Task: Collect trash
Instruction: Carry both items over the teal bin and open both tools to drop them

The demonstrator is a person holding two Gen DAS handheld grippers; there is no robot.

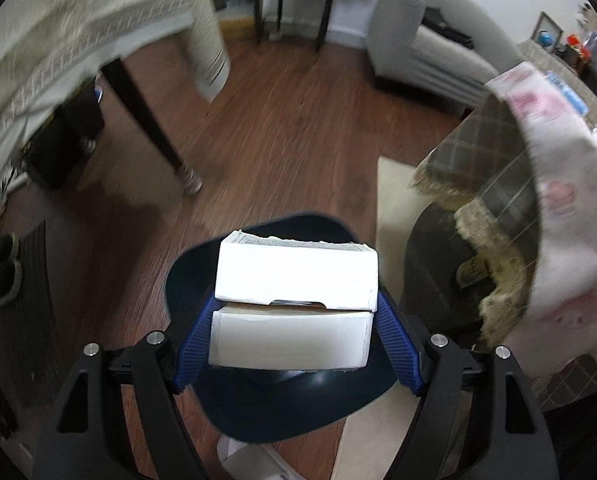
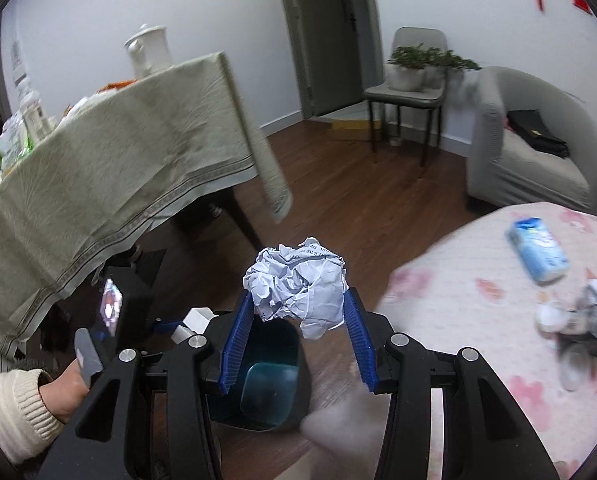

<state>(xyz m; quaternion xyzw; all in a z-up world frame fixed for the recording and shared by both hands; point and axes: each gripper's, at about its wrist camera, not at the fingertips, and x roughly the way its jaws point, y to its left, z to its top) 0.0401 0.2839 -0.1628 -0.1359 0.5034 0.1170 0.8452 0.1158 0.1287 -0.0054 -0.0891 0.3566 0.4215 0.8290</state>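
The dark bin [image 2: 258,376] stands on the wooden floor [image 1: 298,128] beneath both tools. Your left hand-held gripper [image 1: 294,312] clamps a torn white carton [image 1: 294,300] directly above the bin's mouth. Your right hand-held gripper [image 2: 298,308] pinches a crumpled paper ball [image 2: 298,284] over the bin's rim. Step in hand, by judgement: disposal. Next, part each pair of fingers above the opening.
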